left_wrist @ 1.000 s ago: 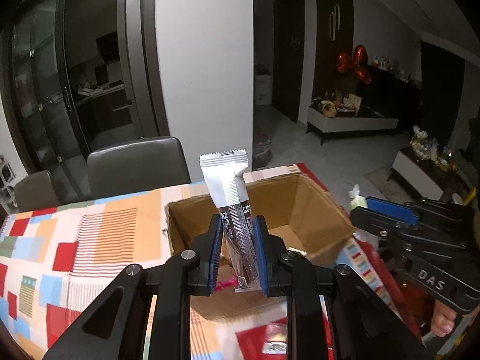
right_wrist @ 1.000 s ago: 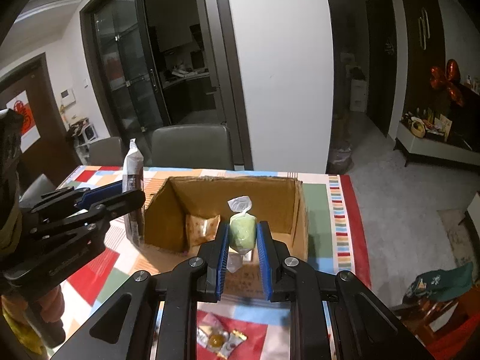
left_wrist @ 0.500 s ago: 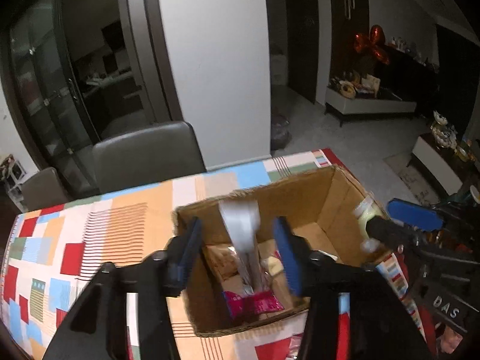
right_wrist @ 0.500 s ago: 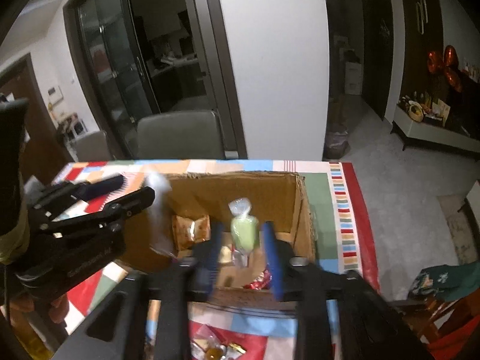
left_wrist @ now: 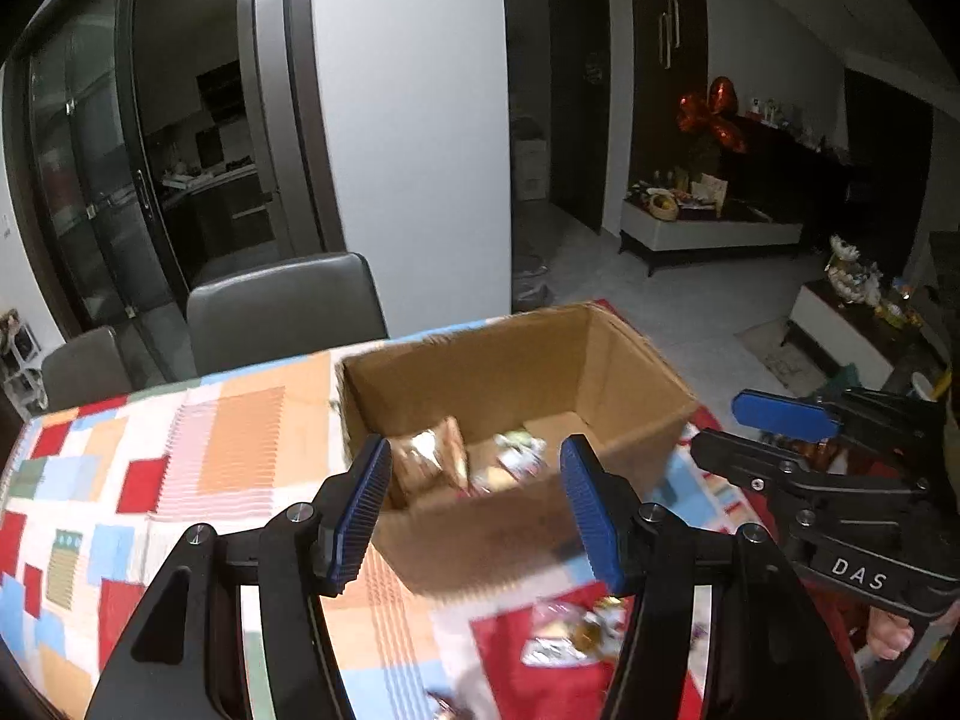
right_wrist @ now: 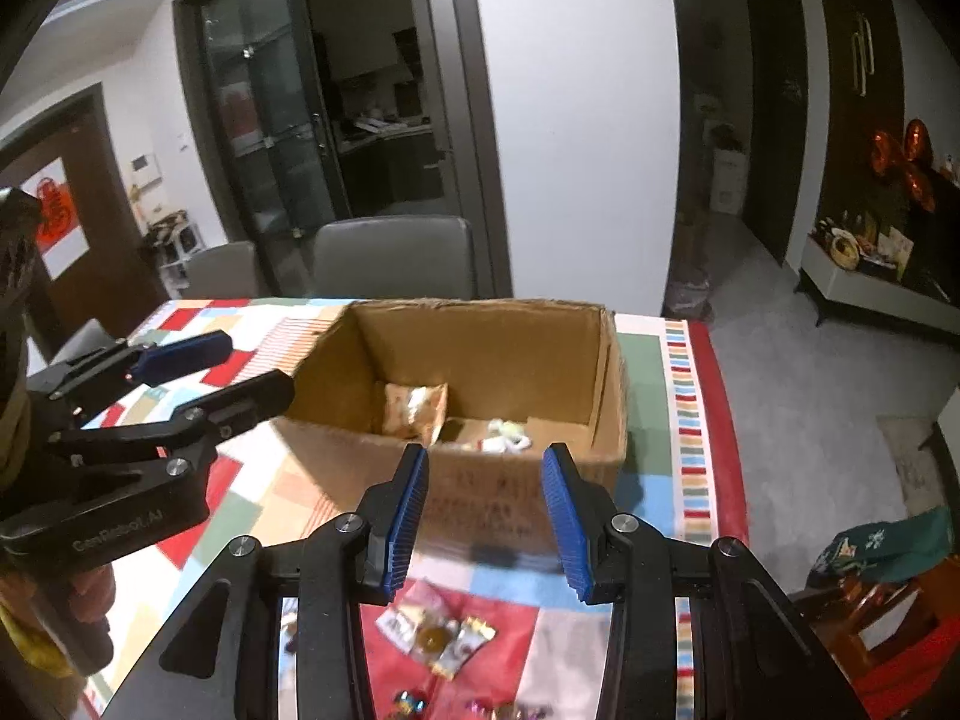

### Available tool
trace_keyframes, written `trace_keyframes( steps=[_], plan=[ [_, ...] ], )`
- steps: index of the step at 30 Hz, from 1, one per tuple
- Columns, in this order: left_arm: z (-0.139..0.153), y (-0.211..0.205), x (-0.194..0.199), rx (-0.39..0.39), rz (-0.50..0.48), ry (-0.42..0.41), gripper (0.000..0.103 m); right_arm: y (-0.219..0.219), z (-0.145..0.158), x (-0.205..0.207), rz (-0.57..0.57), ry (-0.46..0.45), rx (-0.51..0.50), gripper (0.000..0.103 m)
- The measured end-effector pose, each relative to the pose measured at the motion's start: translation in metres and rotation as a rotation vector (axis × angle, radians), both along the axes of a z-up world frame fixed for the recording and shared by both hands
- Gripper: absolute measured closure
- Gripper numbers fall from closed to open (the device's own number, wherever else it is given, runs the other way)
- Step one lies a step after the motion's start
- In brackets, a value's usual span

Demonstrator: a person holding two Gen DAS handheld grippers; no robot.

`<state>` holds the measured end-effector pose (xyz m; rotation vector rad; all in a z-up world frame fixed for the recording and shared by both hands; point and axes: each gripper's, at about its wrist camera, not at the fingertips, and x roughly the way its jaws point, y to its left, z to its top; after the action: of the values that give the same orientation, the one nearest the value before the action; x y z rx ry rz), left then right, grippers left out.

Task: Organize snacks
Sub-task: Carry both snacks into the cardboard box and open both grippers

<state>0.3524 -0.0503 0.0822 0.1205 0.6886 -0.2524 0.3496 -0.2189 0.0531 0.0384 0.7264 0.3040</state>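
Note:
An open cardboard box (left_wrist: 606, 372) (right_wrist: 480, 330) stands on the patchwork tablecloth. Inside lie an orange snack packet (right_wrist: 414, 408) (left_wrist: 429, 456) and pale wrapped snacks (right_wrist: 507, 435) (left_wrist: 516, 456). My left gripper (left_wrist: 474, 504) is open and empty, just in front of the box's near wall. My right gripper (right_wrist: 483, 501) is open and empty, at the box's front edge. Small wrapped candies (right_wrist: 441, 639) (left_wrist: 576, 636) lie on the red cloth patch below the grippers. Each gripper shows in the other's view, the left (right_wrist: 198, 372) and the right (left_wrist: 774, 426).
Grey chairs (left_wrist: 282, 306) (right_wrist: 393, 255) stand behind the table (left_wrist: 180, 450). The table's right edge (right_wrist: 714, 420) drops to a tiled floor. A green cloth (right_wrist: 888, 546) lies at the lower right. Glass doors and a white pillar are behind.
Both grippers opened. The silver snack bar left my left gripper and the green snack left my right gripper; both went down into the box. Both grippers have pulled back slightly.

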Motion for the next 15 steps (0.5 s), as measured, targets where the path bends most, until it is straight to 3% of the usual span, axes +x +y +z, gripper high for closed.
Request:
trace_keyframes(
  steps=[7,15],
  plan=[
    [-0.012,-0.015,-0.047,-0.006,-0.042,0.024,0.045,-0.01,-0.012,-0.041,0.065,-0.004,-0.002,0.062],
    [-0.051,-0.037,-0.091,0.045,-0.063,0.072,0.045,-0.016,-0.045,-0.063,0.188,0.072,-0.125,0.062]
  ],
)
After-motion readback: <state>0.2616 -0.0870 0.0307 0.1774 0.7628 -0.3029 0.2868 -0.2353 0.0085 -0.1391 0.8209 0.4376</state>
